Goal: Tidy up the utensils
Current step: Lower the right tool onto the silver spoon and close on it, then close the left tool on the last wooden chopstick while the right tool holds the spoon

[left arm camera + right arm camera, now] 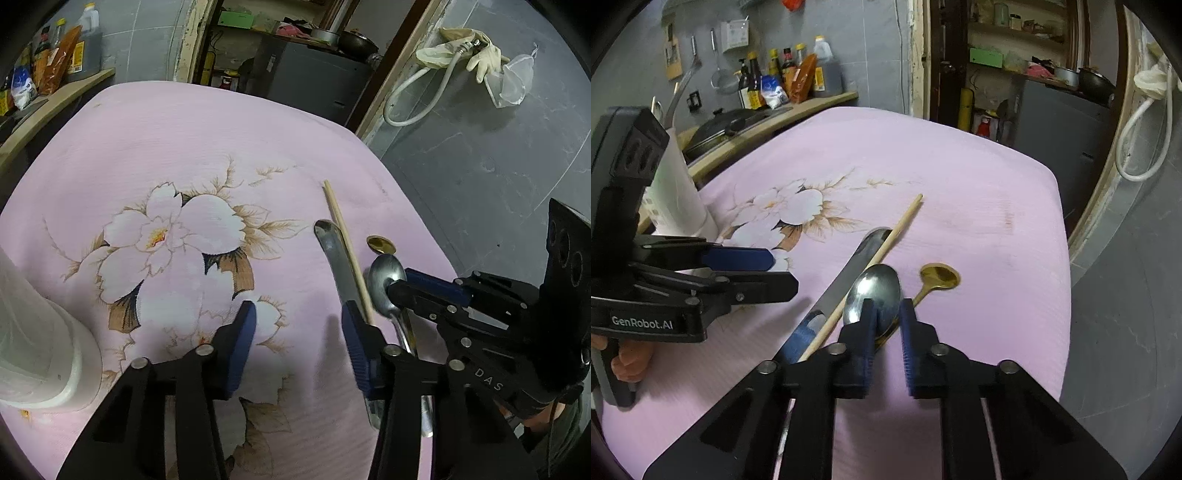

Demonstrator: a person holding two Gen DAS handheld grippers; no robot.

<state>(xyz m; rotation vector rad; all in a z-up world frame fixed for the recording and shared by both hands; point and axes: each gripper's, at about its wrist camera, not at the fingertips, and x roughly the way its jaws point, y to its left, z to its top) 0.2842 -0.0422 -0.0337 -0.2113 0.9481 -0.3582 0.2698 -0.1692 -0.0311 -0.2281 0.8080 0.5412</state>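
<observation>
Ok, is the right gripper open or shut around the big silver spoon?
Open: the right gripper has its jaws set either side of the large silver metal spoon, with a visible gap left between them.

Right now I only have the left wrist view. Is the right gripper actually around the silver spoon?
Observer: Yes. The right gripper straddles the silver spoon just below its bowl. I cannot tell whether it is pinching.
Operator: I only see the gold spoon's bowl. Where does its handle run?
Observer: The gold spoon has its handle passing under the silver spoon, inside the same gripper.
Operator: And the knife's handle?
Observer: The knife has a blue handle, lying beside the near end of the chopstick.
</observation>
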